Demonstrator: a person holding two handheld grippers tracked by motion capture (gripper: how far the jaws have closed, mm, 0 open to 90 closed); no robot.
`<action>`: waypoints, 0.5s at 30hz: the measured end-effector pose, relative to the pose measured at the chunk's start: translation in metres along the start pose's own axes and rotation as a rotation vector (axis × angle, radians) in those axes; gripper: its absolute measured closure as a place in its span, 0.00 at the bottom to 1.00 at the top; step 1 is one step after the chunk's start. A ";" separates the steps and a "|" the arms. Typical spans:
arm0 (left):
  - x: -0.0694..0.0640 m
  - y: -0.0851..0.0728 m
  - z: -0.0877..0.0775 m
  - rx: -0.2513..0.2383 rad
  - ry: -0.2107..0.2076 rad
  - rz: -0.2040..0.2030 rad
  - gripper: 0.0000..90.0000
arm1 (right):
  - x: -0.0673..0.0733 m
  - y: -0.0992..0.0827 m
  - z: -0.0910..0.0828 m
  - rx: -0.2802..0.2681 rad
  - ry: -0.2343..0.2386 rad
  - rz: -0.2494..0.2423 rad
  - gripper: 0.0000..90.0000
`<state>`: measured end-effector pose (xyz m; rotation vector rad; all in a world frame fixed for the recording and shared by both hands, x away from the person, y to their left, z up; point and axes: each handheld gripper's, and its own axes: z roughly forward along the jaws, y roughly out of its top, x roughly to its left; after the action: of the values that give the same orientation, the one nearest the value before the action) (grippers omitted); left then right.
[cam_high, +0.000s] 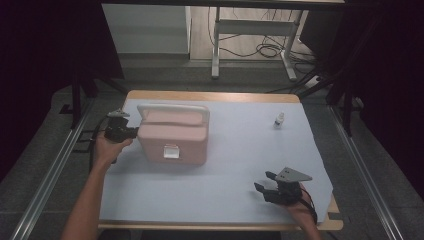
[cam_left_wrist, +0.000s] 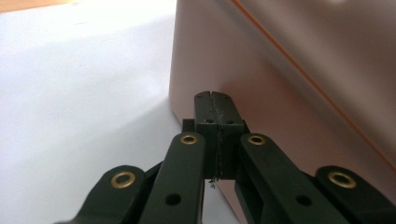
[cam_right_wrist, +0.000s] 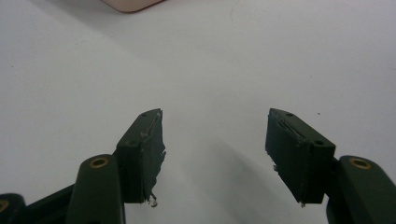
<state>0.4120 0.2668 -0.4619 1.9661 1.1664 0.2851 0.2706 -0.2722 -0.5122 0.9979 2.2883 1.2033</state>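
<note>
A pink lidded box (cam_high: 172, 136) with a white handle and a front latch stands on the left half of the white sheet (cam_high: 240, 150). My left gripper (cam_high: 134, 132) is at the box's left side, shut with nothing between its jaws. In the left gripper view its closed tips (cam_left_wrist: 215, 100) press against or sit just short of the pink wall (cam_left_wrist: 280, 74). My right gripper (cam_high: 266, 182) rests near the front right of the table, open and empty. In the right gripper view the right gripper (cam_right_wrist: 215, 135) has only white sheet between its jaws.
A small white bottle (cam_high: 279, 119) stands at the back right of the sheet. The wooden table edge (cam_high: 210, 96) borders the sheet. Metal rails run along both sides of the table. A corner of the pink box (cam_right_wrist: 133, 4) shows ahead of the right gripper.
</note>
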 end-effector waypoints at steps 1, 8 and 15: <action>-0.002 0.001 0.001 0.002 -0.003 0.004 1.00 | 0.000 0.000 0.000 0.001 0.000 0.001 0.41; -0.012 0.004 0.009 0.017 -0.021 0.029 1.00 | 0.000 -0.001 0.001 0.006 0.001 0.000 0.41; -0.021 0.004 0.014 0.024 -0.036 0.047 1.00 | 0.000 -0.001 0.001 0.005 -0.001 -0.002 0.41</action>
<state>0.4107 0.2410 -0.4637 2.0141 1.1066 0.2601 0.2710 -0.2720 -0.5134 0.9982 2.2925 1.1967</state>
